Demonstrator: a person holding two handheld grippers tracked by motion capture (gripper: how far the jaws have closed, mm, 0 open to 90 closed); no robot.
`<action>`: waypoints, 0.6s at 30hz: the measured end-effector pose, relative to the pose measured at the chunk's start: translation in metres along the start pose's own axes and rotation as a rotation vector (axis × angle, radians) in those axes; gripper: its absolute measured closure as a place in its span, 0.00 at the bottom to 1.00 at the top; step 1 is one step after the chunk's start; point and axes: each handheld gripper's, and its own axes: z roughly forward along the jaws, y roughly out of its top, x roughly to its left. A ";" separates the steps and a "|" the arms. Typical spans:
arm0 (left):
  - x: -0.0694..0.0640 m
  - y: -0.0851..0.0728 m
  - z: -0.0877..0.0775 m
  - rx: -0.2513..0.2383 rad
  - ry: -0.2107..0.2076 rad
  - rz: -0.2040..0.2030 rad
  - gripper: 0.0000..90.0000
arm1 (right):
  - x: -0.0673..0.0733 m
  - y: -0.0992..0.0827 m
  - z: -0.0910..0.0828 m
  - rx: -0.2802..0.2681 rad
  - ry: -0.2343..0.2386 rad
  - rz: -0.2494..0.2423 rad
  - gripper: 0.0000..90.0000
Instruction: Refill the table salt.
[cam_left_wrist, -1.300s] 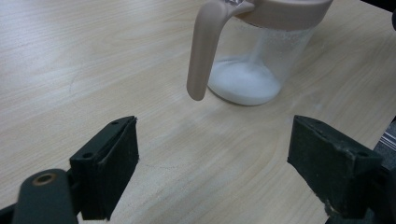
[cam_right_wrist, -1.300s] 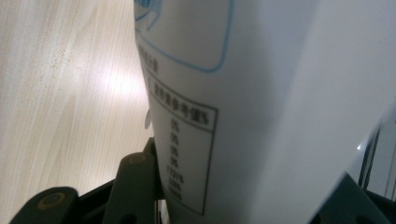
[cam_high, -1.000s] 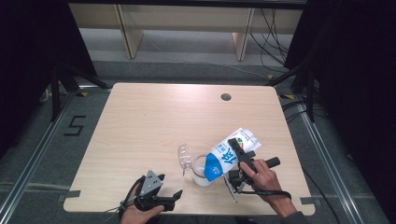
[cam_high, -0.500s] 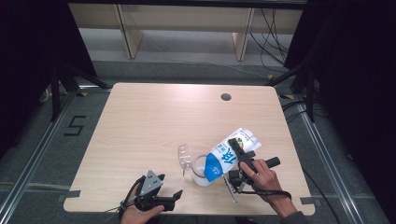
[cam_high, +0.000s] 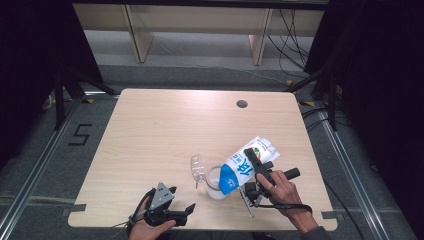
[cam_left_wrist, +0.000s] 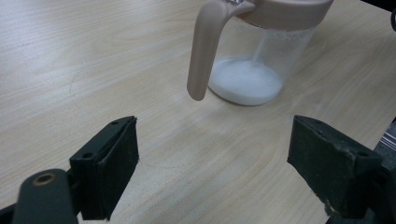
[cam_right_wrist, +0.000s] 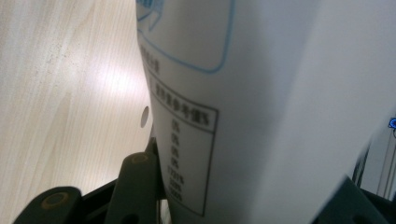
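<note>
Nothing has shifted over the last second: your right fingers (cam_high: 248, 167) stay pinched on the tilted milk carton (cam_high: 243, 165), so the pour into the clear jug (cam_high: 216, 183) seems to be continuing. A shallow white pool covers the jug's bottom, just ahead of your spread, empty left fingers (cam_left_wrist: 212, 170) over the desk (cam_high: 165, 130).

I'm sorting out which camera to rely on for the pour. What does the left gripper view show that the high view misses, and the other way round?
Left gripper view alone: white liquid pooled in the bottom of the jug, its beige handle hanging free of the table, and the left tongs open with nothing between them.

High view alone: the milk carton tipped over the jug, clamped in the right tongs, and the table's far edge.

Both: the jug and the wooden tabletop.
</note>
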 end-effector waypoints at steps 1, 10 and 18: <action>0.000 0.000 0.000 0.000 0.000 0.000 0.17 | 0.002 0.001 0.000 0.008 -0.004 0.028 0.64; 0.000 0.000 0.000 -0.002 -0.002 0.000 0.17 | 0.005 0.001 0.001 -0.010 -0.024 0.062 0.65; 0.000 0.000 0.000 -0.003 -0.008 -0.002 0.17 | 0.006 0.002 0.001 -0.010 -0.024 0.085 0.65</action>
